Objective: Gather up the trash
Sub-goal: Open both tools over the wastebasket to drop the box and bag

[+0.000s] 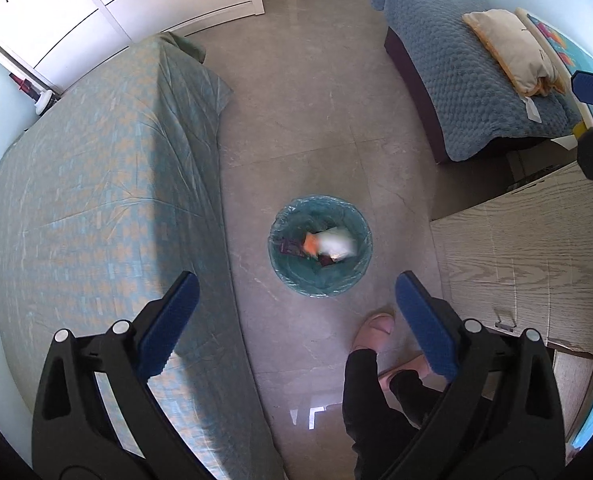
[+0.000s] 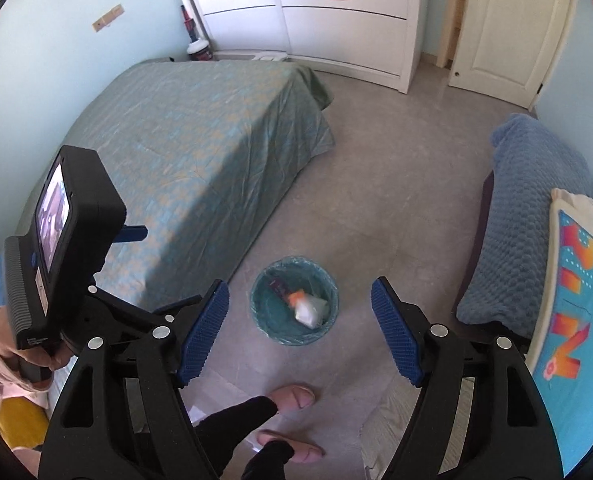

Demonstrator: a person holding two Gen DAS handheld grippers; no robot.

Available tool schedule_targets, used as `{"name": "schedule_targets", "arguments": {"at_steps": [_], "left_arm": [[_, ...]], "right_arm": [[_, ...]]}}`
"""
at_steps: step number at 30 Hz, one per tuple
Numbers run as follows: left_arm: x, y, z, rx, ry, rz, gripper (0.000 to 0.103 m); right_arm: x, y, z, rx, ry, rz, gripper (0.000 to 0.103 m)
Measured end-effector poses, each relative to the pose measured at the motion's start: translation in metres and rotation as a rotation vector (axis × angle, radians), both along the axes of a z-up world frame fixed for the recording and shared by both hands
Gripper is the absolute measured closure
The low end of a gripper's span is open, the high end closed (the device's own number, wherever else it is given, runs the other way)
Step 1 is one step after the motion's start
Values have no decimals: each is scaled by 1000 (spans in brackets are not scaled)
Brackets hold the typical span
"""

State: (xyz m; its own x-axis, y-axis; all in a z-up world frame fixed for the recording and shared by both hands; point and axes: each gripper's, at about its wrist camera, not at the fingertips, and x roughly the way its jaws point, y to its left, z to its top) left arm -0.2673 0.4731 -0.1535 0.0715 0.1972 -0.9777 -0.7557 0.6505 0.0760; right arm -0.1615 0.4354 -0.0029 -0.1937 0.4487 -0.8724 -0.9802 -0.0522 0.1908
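The trash (image 1: pixel 330 243) lay inside the bin (image 1: pixel 284 272), a small round basket lined with a thin blue-green plastic bag, standing on the grey tiled floor (image 1: pixel 308 120) between the two beds. Visible among it were a white crumpled wrapper or pouch, an orange scrap to its left and dark packets beneath; the pile appeared slightly blurred. These pieces were judged light, soft and crushable, the plastic likely slippery, so a pinch across a folded edge or corner would hold better than one on a flat face. The liner's bunched rim was judged the natural place to take hold if the bag were to be lifted out; it looked thin and easy to tear.

The left gripper (image 1: pixel 296 320) and right gripper (image 2: pixel 300 328) both hung above the bin, jaws spread wide and holding nothing. To the left stood the bed (image 1: pixel 96 180) with a checked green cover; far right, a blue-blanketed bed (image 1: pixel 456 80). The person's slippered feet (image 2: pixel 296 396) stood near the bin.
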Motion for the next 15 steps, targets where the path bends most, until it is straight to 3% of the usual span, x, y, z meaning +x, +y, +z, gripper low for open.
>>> {"name": "schedule_targets", "arguments": {"at_steps": [15], "left_arm": [[11, -14, 23, 41, -28, -39, 7]], "right_arm": [[27, -33, 13, 36, 19, -86, 28]]}}
